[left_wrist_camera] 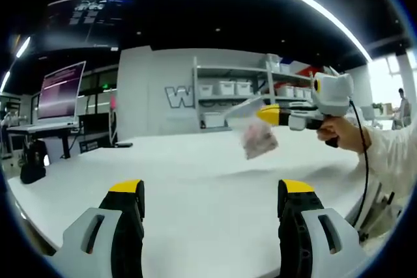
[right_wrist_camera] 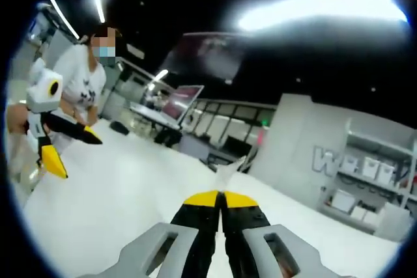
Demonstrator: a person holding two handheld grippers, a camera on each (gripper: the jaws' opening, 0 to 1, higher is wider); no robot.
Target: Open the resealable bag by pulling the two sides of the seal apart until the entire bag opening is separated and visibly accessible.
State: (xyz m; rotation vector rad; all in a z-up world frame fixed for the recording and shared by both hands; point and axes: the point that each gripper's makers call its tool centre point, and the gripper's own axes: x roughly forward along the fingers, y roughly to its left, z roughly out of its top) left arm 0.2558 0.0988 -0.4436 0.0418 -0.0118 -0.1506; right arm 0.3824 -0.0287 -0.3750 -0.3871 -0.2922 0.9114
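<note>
A: From the left gripper view, my left tongs (left_wrist_camera: 212, 200) hang open over the white table (left_wrist_camera: 195, 161), holding nothing.

B: And the bag (left_wrist_camera: 258, 139)?

A: Up in the air, pinched by its top edge in the right tongs (left_wrist_camera: 268, 114); it dangles just above the table. In the right gripper view those jaws sit closed on a clear strip of it (right_wrist_camera: 229, 168).

B: Risk?

A: With only 1 side held, a tug could slip the film out (it looks thin), dropping the bag. If I grab both layers with the left, the seal won't part.
</note>
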